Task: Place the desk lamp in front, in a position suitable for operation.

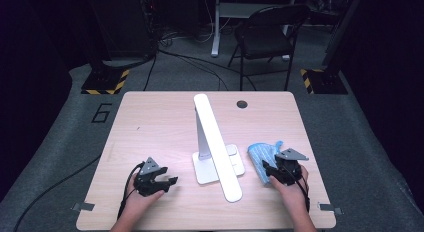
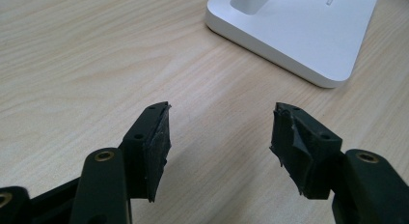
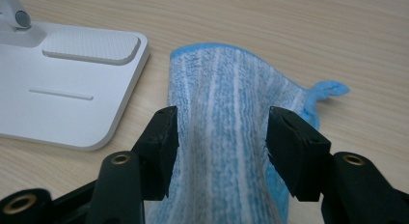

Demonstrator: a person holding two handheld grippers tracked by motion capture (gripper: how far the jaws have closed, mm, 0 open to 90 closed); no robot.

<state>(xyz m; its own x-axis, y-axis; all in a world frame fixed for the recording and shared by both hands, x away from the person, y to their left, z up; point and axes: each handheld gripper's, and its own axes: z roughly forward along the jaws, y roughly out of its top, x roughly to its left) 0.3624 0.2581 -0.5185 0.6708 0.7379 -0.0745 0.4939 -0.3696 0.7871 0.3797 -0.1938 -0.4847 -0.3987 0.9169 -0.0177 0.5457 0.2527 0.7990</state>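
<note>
Your right gripper point(image 3: 221, 132) has its fingers apart, straddling the blue cloth point(image 3: 226, 113) without pressing it. The cloth lies on the worktop point(image 1: 160, 122) right of the lamp point(image 1: 215, 147). Your left gripper point(image 2: 219, 132) fingers are wide, empty.

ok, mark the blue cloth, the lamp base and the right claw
blue cloth point(image 3: 226, 118), right gripper view, middle of the striped face
lamp base point(image 2: 308, 35), left gripper view, flat top
right claw point(image 3: 222, 147), right gripper view, midway between its tips

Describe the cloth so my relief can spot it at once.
Find the white lamp mid-table; just right of its base lies the cloth, beside the right gripper, between its open jaws. It is the only soft thing there: blue with white stripes.
</note>
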